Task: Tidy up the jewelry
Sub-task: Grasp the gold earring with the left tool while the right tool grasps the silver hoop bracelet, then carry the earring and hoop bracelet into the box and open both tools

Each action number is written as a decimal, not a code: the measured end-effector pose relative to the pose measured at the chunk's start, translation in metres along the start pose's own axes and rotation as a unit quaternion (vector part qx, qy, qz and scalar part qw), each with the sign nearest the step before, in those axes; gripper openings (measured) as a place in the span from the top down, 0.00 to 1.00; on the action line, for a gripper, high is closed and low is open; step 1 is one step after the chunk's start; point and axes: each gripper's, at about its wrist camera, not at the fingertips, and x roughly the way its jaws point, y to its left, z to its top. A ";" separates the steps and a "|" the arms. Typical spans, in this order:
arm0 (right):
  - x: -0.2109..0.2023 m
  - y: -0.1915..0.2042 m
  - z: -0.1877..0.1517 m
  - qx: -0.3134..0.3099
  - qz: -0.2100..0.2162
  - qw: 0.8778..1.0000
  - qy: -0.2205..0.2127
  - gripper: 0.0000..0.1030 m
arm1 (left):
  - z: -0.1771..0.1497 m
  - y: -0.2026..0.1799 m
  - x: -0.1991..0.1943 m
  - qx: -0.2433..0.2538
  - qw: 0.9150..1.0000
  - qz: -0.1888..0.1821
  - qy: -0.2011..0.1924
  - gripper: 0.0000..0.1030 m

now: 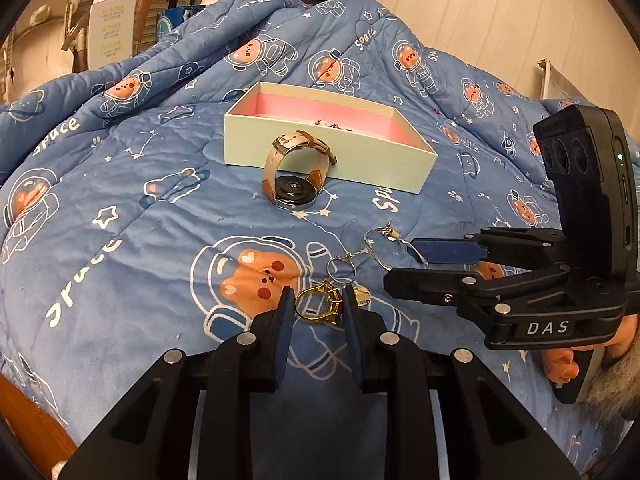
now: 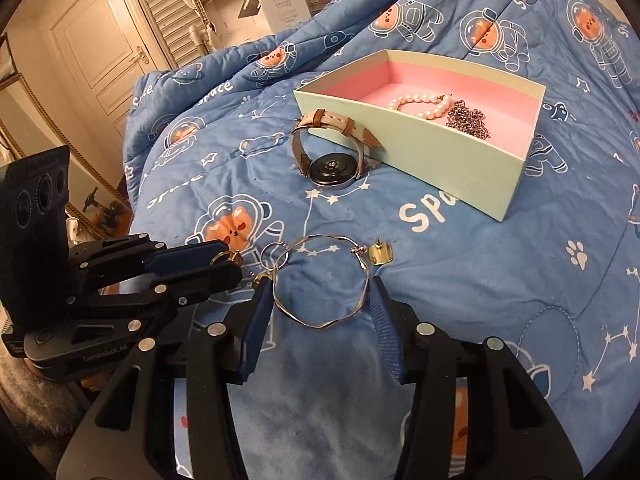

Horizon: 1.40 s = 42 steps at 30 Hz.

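Left tool (image 1: 316, 300) fingers apart, straddling a faceted gold ring (image 1: 319, 303) on the quilted blue bedspread (image 1: 140, 248); contact with the pads unclear. Right tool (image 2: 318, 296) also apart, flanking a thin twisted silver bangle (image 2: 320, 280). Ahead of both: leather-strapped watch (image 2: 336, 148) leaning on a pale-green, pink-lined cardboard box (image 2: 440, 168) holding a pearl bracelet (image 2: 420, 106) and a chain (image 2: 468, 118).

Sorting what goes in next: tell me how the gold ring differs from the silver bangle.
The gold ring is small, thick and yellow with raised settings; the silver bangle is a far wider, thin, twisted silvery loop. The ring sits between the fingers of the left hand-held gripper; the bangle lies between those of the right hand-held gripper. Both rest on the blue quilt, outside the box.
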 end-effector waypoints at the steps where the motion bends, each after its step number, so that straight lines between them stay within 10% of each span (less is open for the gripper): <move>1: -0.003 0.001 -0.001 0.000 0.003 1.000 -0.002 0.52 | -0.001 0.000 -0.002 -0.001 1.000 -0.001 -0.001 0.77; 19: -0.040 0.013 0.004 -0.012 -0.003 0.999 -0.048 0.52 | 0.019 -0.015 -0.036 0.008 0.999 -0.011 -0.046 0.77; 42: -0.027 -0.049 0.108 -0.052 -0.076 0.995 -0.044 0.52 | 0.141 0.005 0.025 0.023 0.999 -0.022 -0.022 0.77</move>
